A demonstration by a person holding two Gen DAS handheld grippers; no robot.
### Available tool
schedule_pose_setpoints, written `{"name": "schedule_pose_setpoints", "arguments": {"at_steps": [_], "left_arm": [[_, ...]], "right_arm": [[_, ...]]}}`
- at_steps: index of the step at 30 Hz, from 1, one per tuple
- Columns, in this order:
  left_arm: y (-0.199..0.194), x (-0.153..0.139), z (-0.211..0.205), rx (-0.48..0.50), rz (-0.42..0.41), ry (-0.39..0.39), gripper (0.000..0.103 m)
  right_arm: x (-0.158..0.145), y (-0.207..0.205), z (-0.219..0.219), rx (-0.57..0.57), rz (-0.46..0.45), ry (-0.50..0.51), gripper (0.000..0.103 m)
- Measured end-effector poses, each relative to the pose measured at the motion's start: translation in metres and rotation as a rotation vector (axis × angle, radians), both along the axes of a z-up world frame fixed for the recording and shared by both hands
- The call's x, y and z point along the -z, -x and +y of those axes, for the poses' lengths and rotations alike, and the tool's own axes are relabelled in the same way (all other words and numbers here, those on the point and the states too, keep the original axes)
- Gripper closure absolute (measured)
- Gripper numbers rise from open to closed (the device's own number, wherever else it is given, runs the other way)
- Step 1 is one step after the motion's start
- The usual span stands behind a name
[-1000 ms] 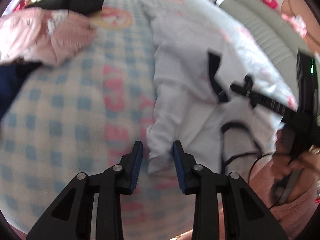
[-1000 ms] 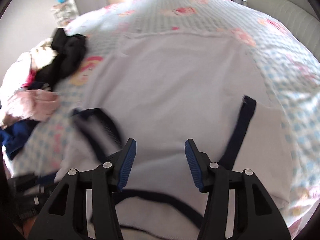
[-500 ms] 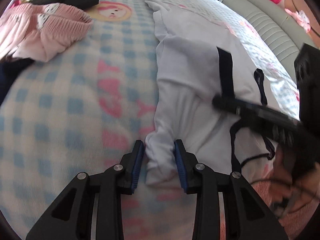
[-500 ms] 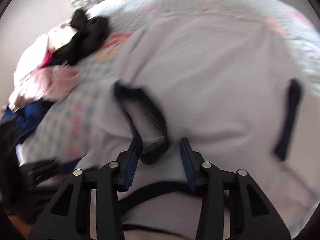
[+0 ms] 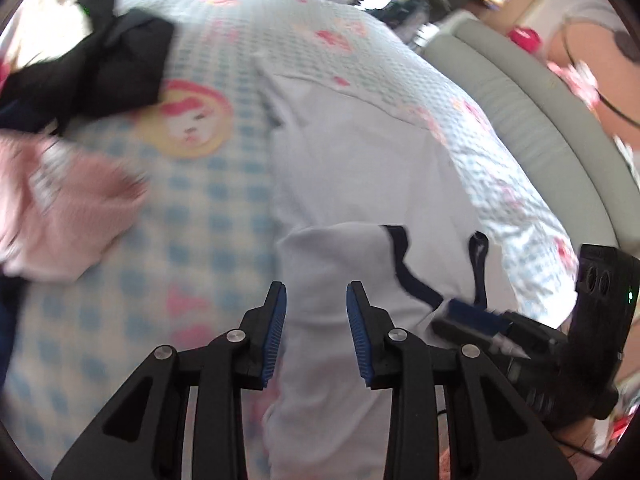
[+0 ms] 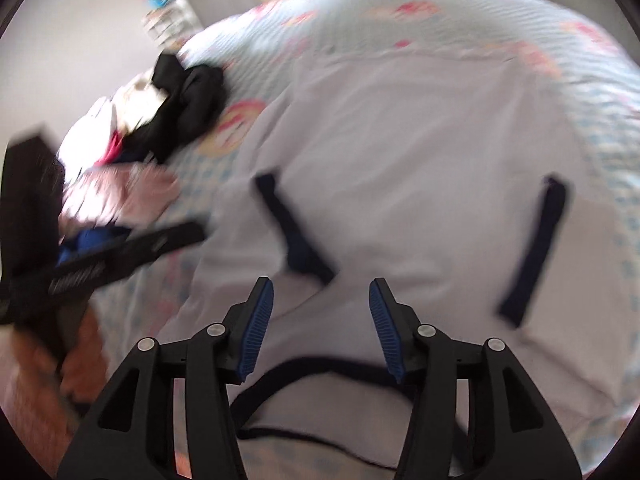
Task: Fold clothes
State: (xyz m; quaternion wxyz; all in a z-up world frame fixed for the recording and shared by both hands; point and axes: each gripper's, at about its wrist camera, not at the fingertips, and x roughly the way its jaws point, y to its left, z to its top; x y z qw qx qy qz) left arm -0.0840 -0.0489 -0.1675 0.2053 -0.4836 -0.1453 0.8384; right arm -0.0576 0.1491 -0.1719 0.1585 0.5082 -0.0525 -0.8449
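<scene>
**White shirt spread on the checked bedspread, both claws parted above it**

The white shirt [image 6: 400, 152] with navy trim lies flat across the blue-checked bedspread [image 5: 192, 216], both sleeves folded in over the body.

Only the left wrist view shows the padded grey headboard [image 5: 532, 120] curving from 1 to 3 o'clock, the round cartoon face printed on the bedspread at 10 o'clock, and the right gripper [image 5: 476, 318] coming in from 4 o'clock, low over the shirt near the navy cuff. Only the right wrist view shows the navy neckline [image 6: 320, 364] looping at 6 o'clock, both navy sleeve bands at once, and the left gripper [image 6: 160, 240] reaching in from 9 o'clock towards the shirt's near edge.

In its own camera the left gripper [image 5: 316, 332] has its blue pads apart, with shirt fabric lying in the gap; whether the pads touch the cloth I cannot tell. The right gripper [image 6: 318, 328] stands wider apart, holding nothing, over the shirt just short of the neckline.

A black garment [image 5: 116, 60] and a pink garment [image 5: 60, 208] lie at 9 to 11 o'clock, well apart from the shirt. Both are smeared by motion blur, and the pile behind them is too washed out to identify. The shirt's bottom hem near 12 o'clock is hard to separate from the pale bedspread.
</scene>
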Motion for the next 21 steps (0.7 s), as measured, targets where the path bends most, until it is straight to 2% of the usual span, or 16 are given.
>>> {"name": "schedule_pose_setpoints", "arguments": {"at_steps": [2, 4, 5, 6, 8, 10, 13, 15, 17, 21], "left_arm": [[0.007, 0.008, 0.006, -0.011, -0.023, 0.029, 0.066], [0.009, 0.015, 0.007, -0.044, -0.040, 0.051, 0.066], [0.007, 0.017, 0.006, -0.063, -0.044, 0.058, 0.066], [0.005, 0.017, 0.004, -0.079, -0.044, 0.061, 0.066], [-0.005, 0.008, -0.001, -0.082, -0.011, 0.030, 0.066], [-0.009, -0.001, -0.006, -0.076, 0.017, 0.005, 0.066], [-0.002, -0.014, -0.021, -0.110, 0.025, -0.034, 0.066], [0.008, -0.018, -0.030, -0.135, 0.019, -0.053, 0.066], [0.026, -0.013, -0.030, -0.138, -0.021, -0.050, 0.066], [0.060, 0.015, -0.010, -0.050, -0.167, -0.007, 0.064]], "right_arm": [[0.011, 0.004, -0.006, -0.003, -0.023, -0.044, 0.051], [0.013, 0.006, -0.008, 0.011, -0.027, -0.089, 0.055], [0.011, 0.006, -0.007, 0.024, -0.022, -0.111, 0.060], [0.010, 0.007, -0.006, 0.036, -0.018, -0.134, 0.063], [0.005, 0.007, -0.004, 0.059, -0.006, -0.171, 0.061], [-0.006, 0.007, -0.002, 0.051, 0.026, -0.109, 0.054], [-0.014, 0.013, -0.002, 0.028, 0.033, -0.047, 0.053], [-0.010, 0.015, 0.003, 0.045, 0.022, -0.049, 0.053], [-0.007, 0.016, 0.008, 0.061, 0.010, -0.050, 0.053], [0.001, 0.018, 0.019, 0.094, -0.012, -0.053, 0.053]]}}
